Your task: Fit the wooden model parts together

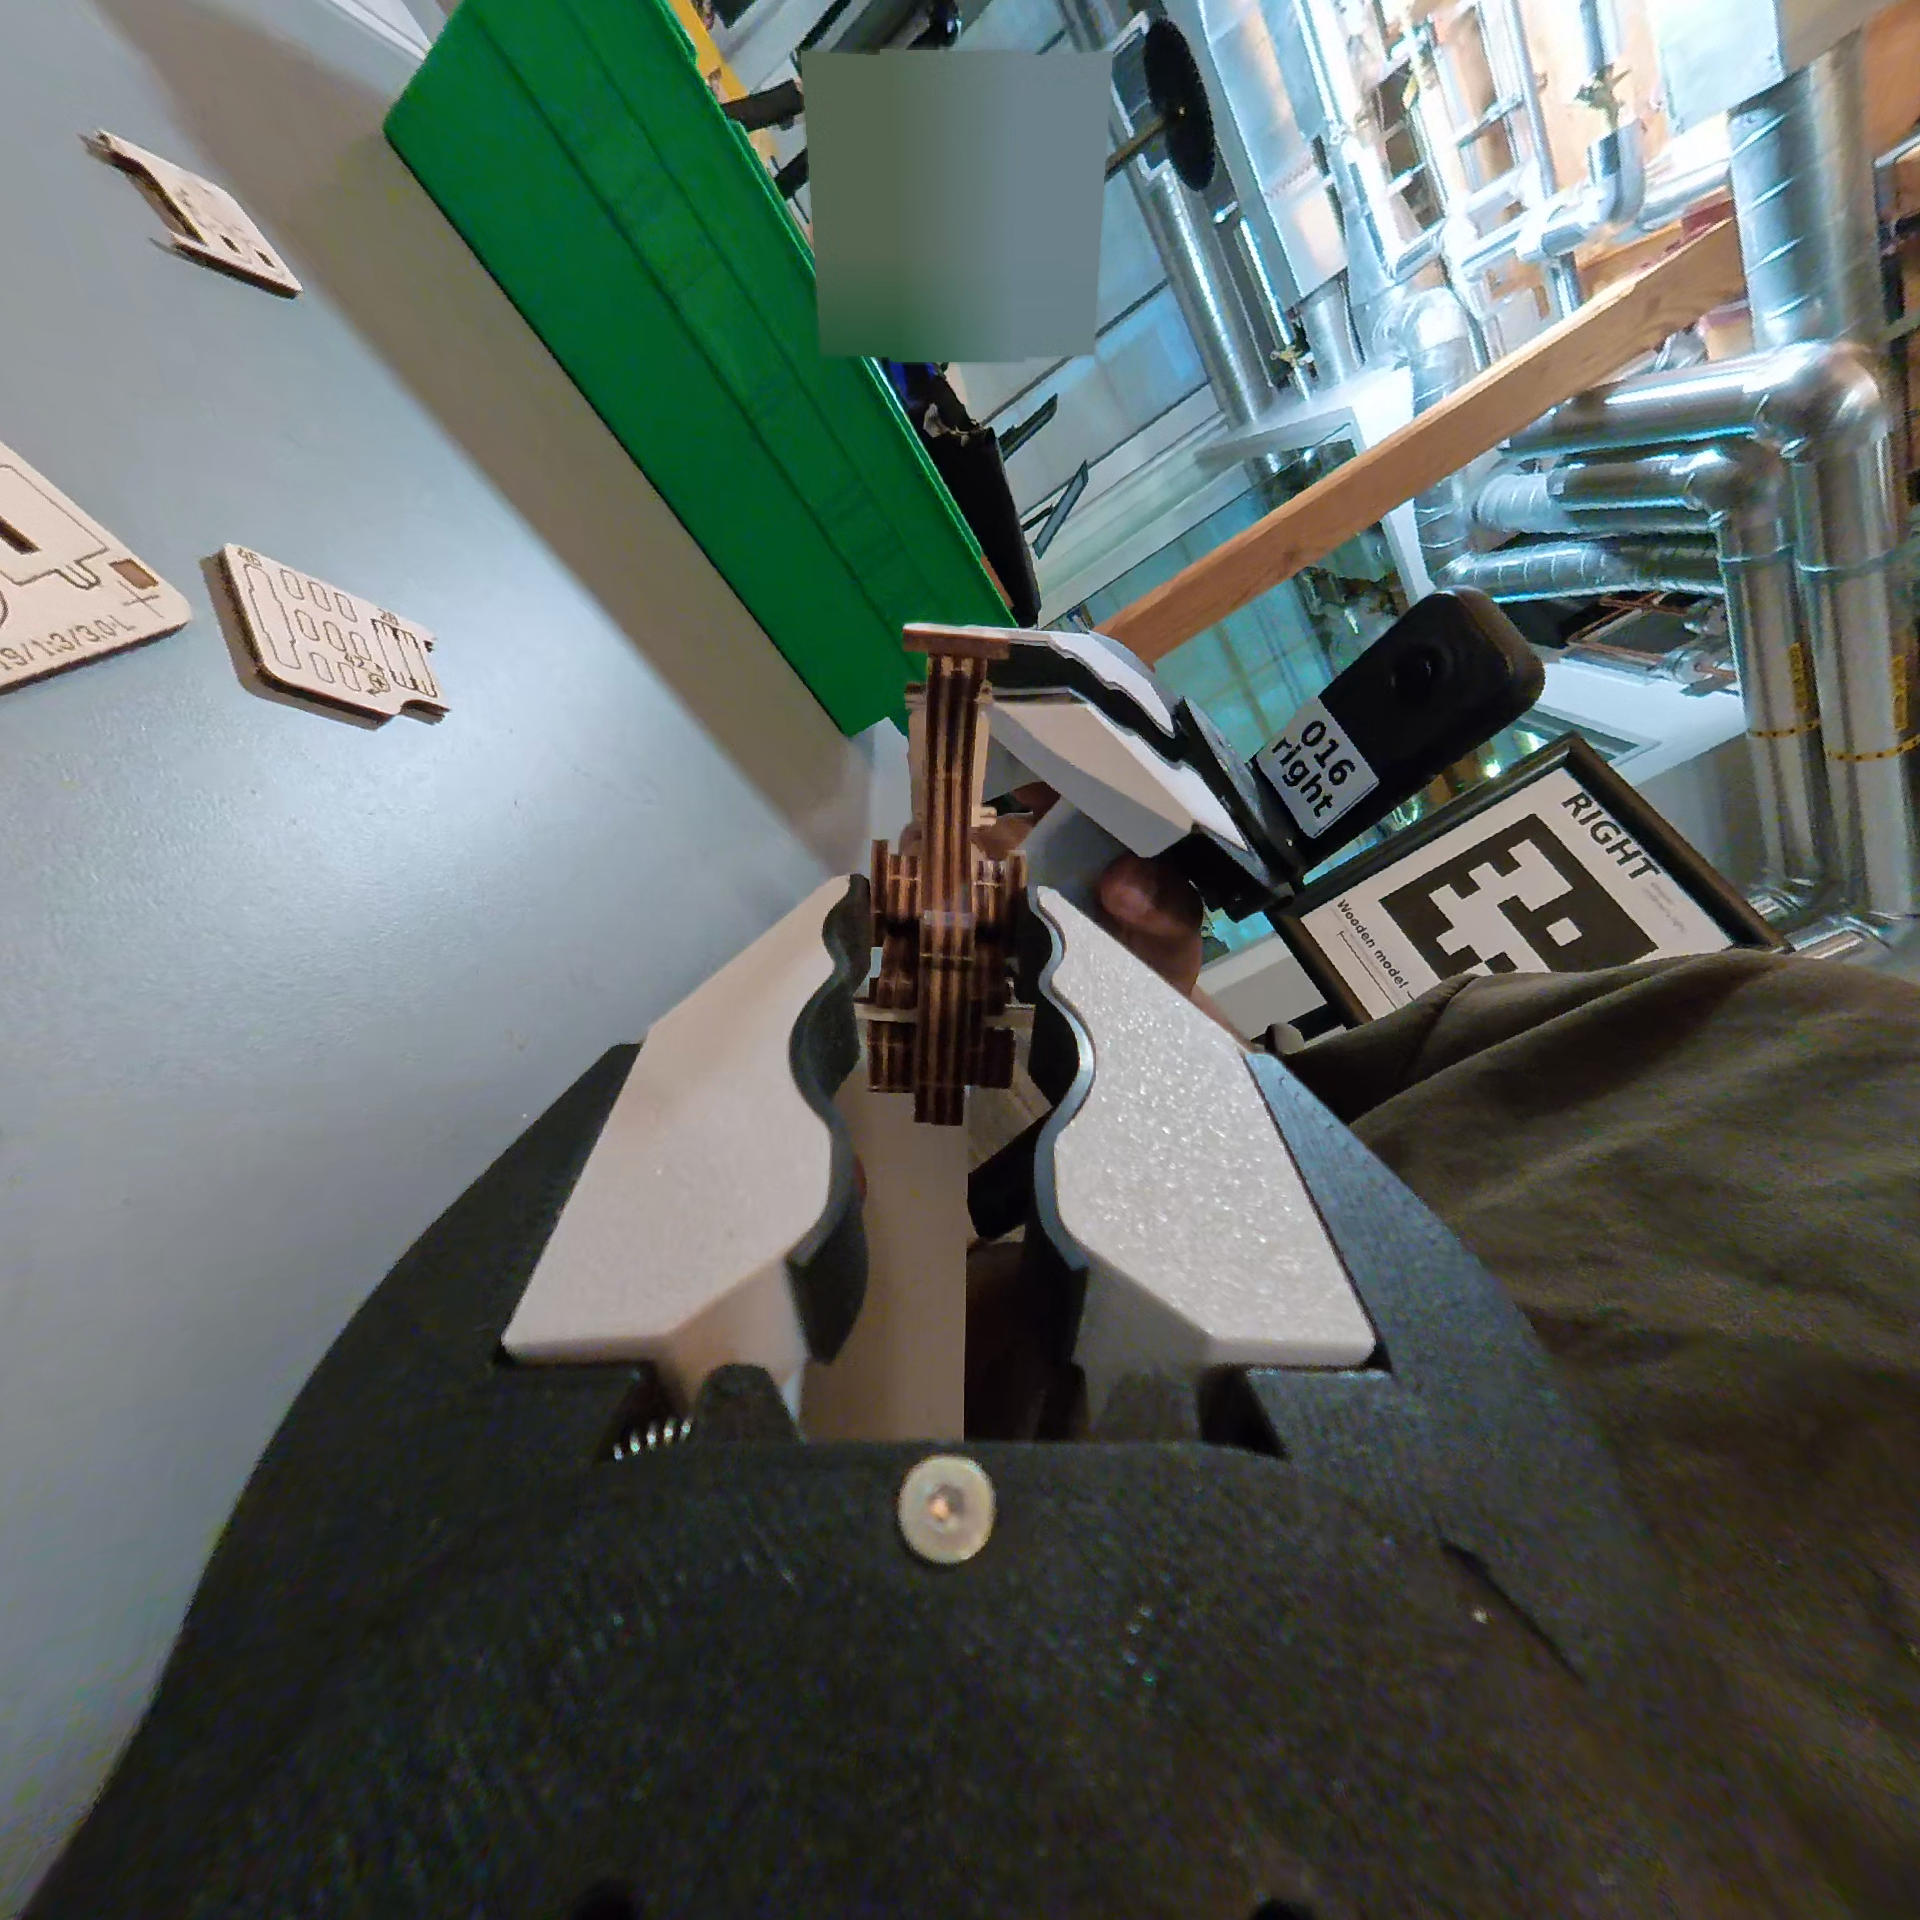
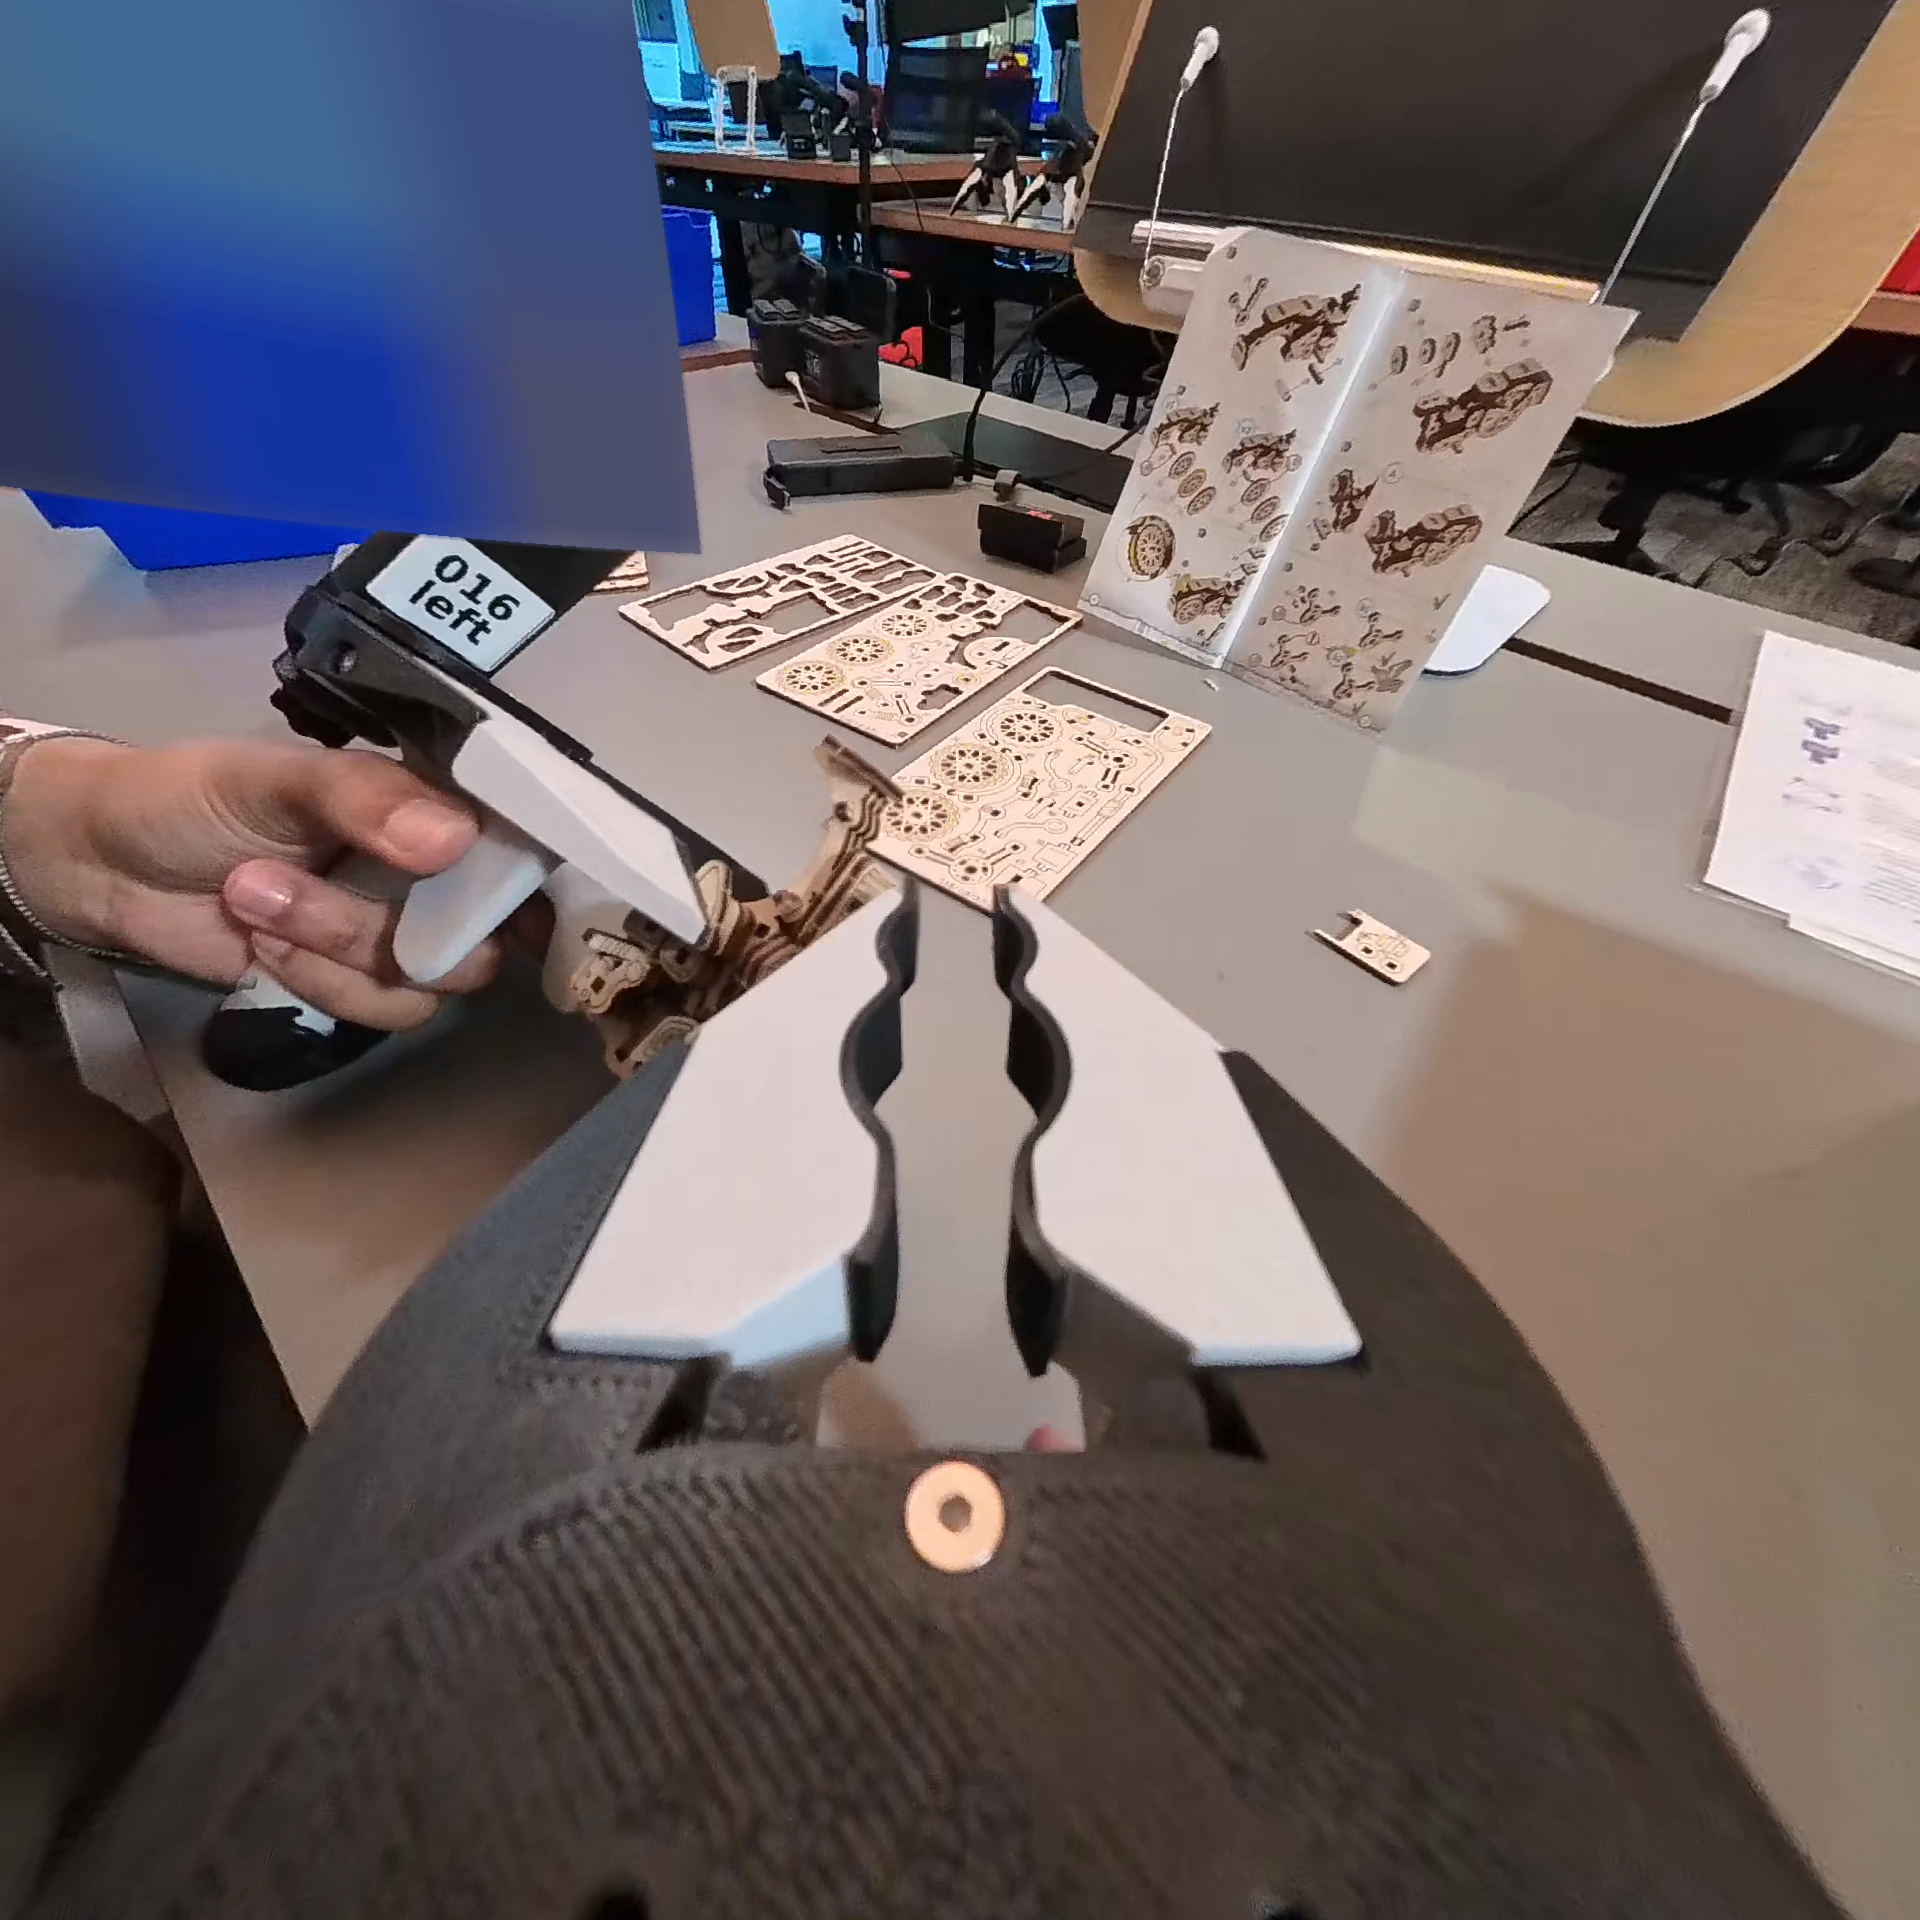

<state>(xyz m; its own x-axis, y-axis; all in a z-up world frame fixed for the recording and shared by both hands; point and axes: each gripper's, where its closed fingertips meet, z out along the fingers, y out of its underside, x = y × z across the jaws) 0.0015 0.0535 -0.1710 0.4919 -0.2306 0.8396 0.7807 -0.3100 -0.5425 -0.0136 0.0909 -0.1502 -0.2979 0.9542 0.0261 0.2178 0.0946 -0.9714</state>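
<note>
Left wrist view, wooden model clamped between left tongs, right tongs empty

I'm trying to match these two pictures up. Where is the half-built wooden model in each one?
Left wrist view: the wooden model sits centre frame, clamped between the left gripper fingers.
Right wrist view: left of centre, partly hidden behind the right gripper, whose jaws stand apart.
Shared landmark: the grey table, also seen at.
</note>
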